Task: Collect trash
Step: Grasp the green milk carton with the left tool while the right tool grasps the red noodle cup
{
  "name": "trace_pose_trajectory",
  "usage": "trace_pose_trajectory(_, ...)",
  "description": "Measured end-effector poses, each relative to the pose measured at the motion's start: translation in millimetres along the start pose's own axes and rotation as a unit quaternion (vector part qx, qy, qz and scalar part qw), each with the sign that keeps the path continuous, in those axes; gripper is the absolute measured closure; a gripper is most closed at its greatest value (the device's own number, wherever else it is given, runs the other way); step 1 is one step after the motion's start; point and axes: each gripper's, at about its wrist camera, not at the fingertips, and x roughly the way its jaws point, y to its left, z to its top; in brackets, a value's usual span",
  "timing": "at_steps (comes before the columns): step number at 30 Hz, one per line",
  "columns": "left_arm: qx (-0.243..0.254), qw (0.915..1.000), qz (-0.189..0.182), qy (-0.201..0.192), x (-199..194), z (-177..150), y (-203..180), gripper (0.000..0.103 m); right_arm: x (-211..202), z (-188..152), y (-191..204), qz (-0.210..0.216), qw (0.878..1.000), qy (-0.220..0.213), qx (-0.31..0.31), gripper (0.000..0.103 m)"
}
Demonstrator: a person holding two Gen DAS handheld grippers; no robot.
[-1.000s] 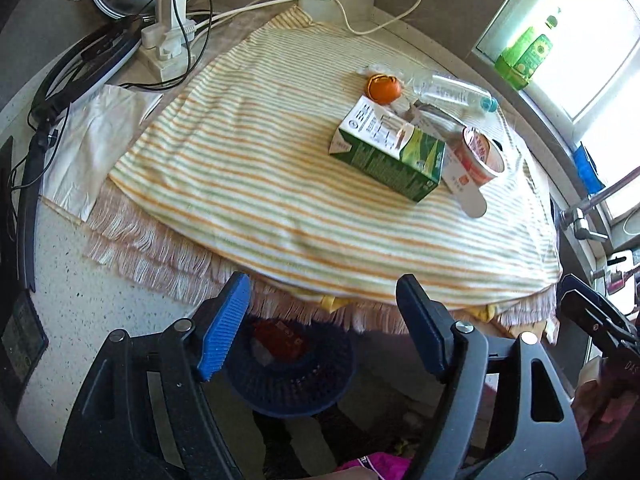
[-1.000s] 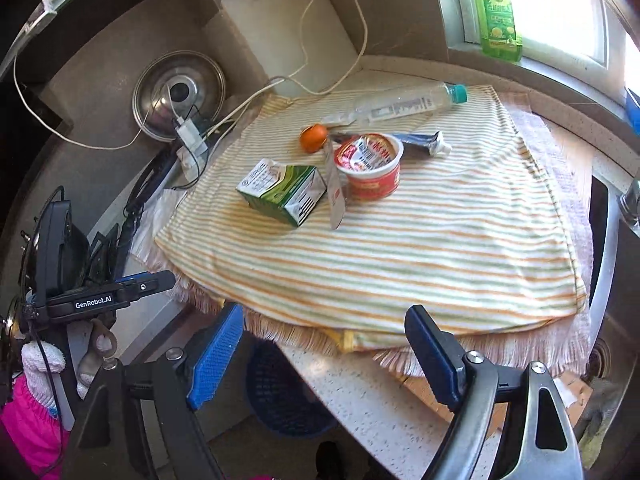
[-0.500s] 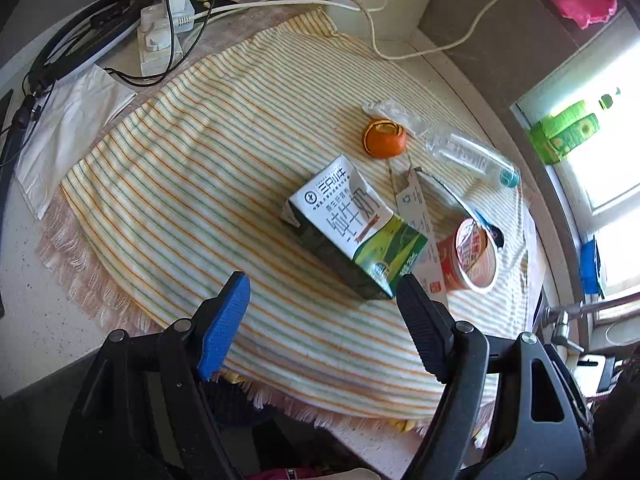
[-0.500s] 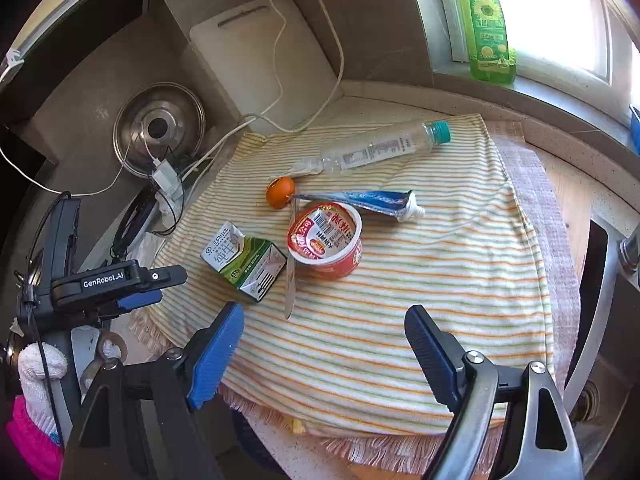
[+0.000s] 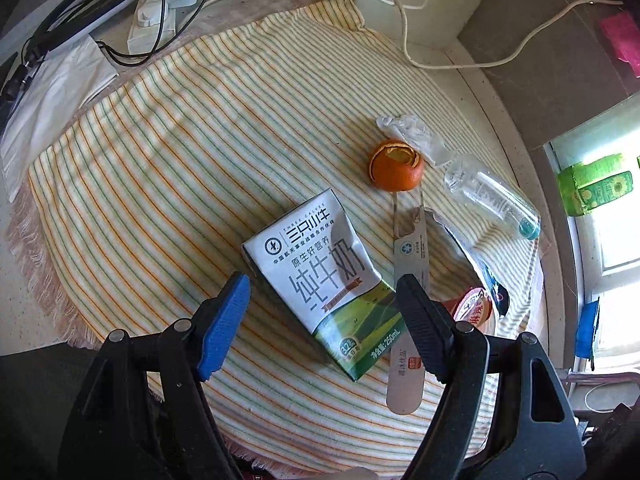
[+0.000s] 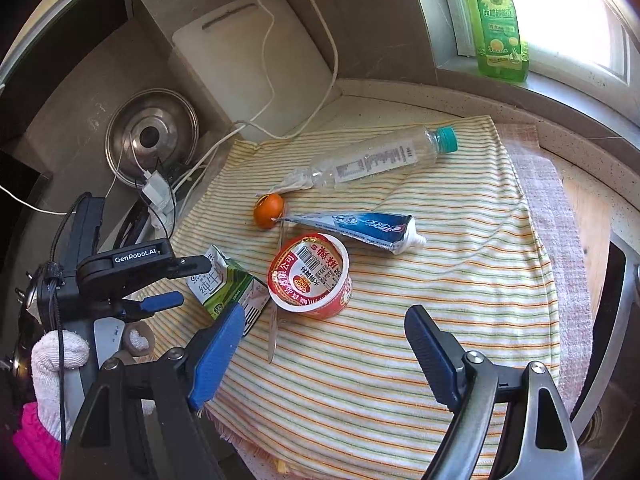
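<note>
A white and green milk carton (image 5: 324, 276) (image 6: 224, 284) lies on the striped cloth (image 5: 180, 168) (image 6: 440, 300). My left gripper (image 5: 320, 300) (image 6: 180, 280) hovers open just above the carton, its jaws on either side and not touching it. Close by are a red noodle cup (image 6: 310, 276) (image 5: 474, 306), an orange peel (image 5: 396, 166) (image 6: 268, 210), a toothpaste tube (image 6: 360, 226), a clear plastic bottle (image 6: 380, 158) (image 5: 488, 196) and a flat paper strip (image 5: 408, 320). The right gripper (image 6: 324, 344) stands open over the cloth in front of the cup, holding nothing.
A power strip with cables (image 5: 160, 12), a steel pot lid (image 6: 152, 136) and a white cutting board (image 6: 256, 68) sit at the back. White paper (image 5: 52, 92) lies left of the cloth. A green detergent bottle (image 6: 496, 20) stands on the windowsill. A sink (image 6: 612, 320) lies at the right.
Both grippers have moved in over the cloth toward the trash. The left one rolled and now brackets the milk carton; the blue basket below the counter edge has left its view. Both stay open.
</note>
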Motion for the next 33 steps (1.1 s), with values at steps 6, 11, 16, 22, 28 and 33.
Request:
trace_pose_trajectory(6, 0.002, 0.9999, 0.017, -0.001, 11.5, 7.3, -9.3, 0.017, 15.6, 9.2, -8.8, 0.011, 1.000, 0.011, 0.022, 0.027)
trace_pose_trajectory(11, 0.006, 0.9991, 0.040, 0.010, 25.6, 5.6, -11.0, 0.017, 33.5, 13.5, -14.8, 0.019, 0.998, 0.034, 0.038, 0.040)
trace_pose_trajectory(16, 0.001, 0.9992, 0.039, 0.011, 36.4, 2.1, -9.9, 0.015, 52.7, 15.7, -18.2, 0.018, 0.997, 0.055, 0.049, 0.047)
trace_pose_trajectory(22, 0.007, 0.9991, 0.040, 0.016, 40.7, 3.4, -14.0, 0.016, 75.0, 17.9, -20.9, 0.024, 0.994, 0.076, 0.072, 0.051)
trace_pose_trajectory(28, 0.049, 0.9983, 0.027, 0.015, 44.1, 3.2, -26.3, 0.023, 93.4, 17.4, -26.7, 0.022, 0.991, 0.097, 0.093, 0.062)
trace_pose_trajectory(33, 0.067, 0.9974, 0.007, 0.025, 40.9, 8.1, -27.7, 0.033, 96.9, 16.4, -33.9, 0.028, 0.989, 0.101, 0.108, 0.073)
